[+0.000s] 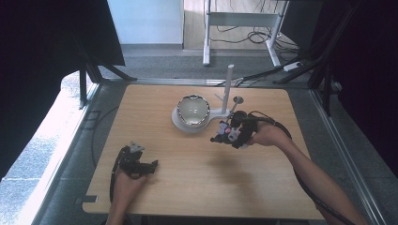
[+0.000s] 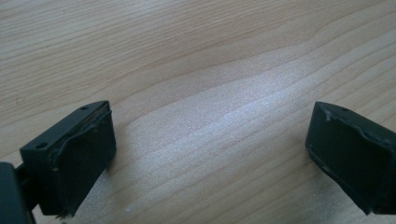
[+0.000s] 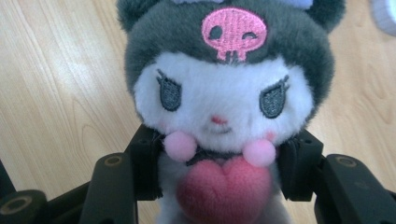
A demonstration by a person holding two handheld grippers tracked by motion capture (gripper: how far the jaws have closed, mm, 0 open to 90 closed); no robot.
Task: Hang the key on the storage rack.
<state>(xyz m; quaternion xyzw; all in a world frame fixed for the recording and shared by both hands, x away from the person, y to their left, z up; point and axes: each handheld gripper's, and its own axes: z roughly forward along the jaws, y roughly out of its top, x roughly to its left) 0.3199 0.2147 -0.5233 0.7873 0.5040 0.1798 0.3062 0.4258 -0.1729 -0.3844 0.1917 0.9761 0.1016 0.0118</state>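
Right gripper (image 3: pixel 219 186) clamps the white plush doll with dark hood and pink heart (image 3: pixel 219 107) at the body. Left gripper (image 2: pixel 205 158) rests wide open, empty. Lift steadily, keeping squeeze below the head.

Right tongs (image 1: pixel 220 137) clamped, raised off table; left tongs (image 1: pixel 151 166) wide apart, resting low.

Light wood-grain tabletop (image 1: pixel 197 183), rectangular. Far-centre on it: shiny silver metal bowl (image 1: pixel 193 109), upright, sitting on a round white plastic base (image 1: pixel 179 123). Just right of it, a thin white upright post (image 1: pixel 228 89). Beyond table, on grey floor: white metal frame legs (image 1: pixel 239 21) w/ black cables.
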